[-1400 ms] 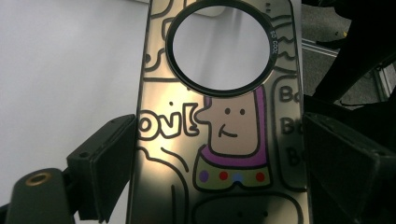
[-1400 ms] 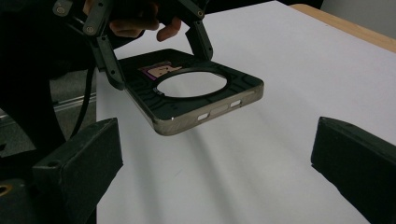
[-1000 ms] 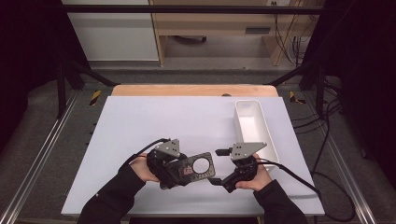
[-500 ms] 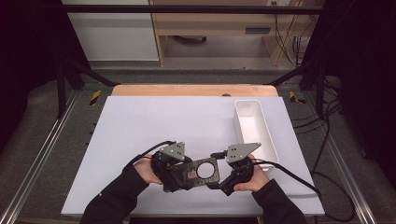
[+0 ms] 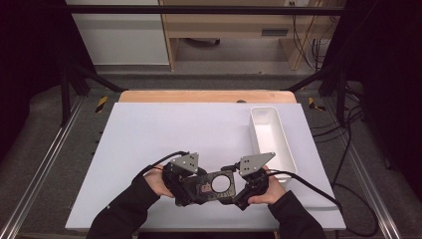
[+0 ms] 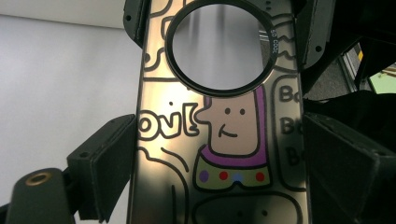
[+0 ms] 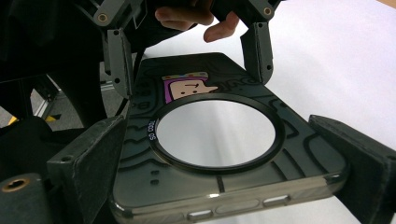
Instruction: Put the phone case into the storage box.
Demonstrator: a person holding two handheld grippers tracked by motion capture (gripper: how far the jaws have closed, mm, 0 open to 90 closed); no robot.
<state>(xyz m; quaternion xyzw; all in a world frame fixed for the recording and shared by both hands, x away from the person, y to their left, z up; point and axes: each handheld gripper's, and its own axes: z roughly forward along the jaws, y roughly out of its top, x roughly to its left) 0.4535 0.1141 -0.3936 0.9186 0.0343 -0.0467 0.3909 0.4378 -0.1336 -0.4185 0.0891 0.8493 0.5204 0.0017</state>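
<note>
A dark, glossy phone case with a cartoon figure and a round ring cut-out (image 5: 211, 185) is held between both grippers, near the table's front edge, w/ the white rectangular tray (image 5: 271, 137) off to the right. The left gripper (image 6: 219, 154) is clamped across the case's long sides at one end; the right gripper (image 7: 224, 154) is closed on the same case at the ring end. Likely a two-handed hold or handover. Grip should be kept even on both ends, no twisting, so the slick shell isn't flexed or dropped.
</note>
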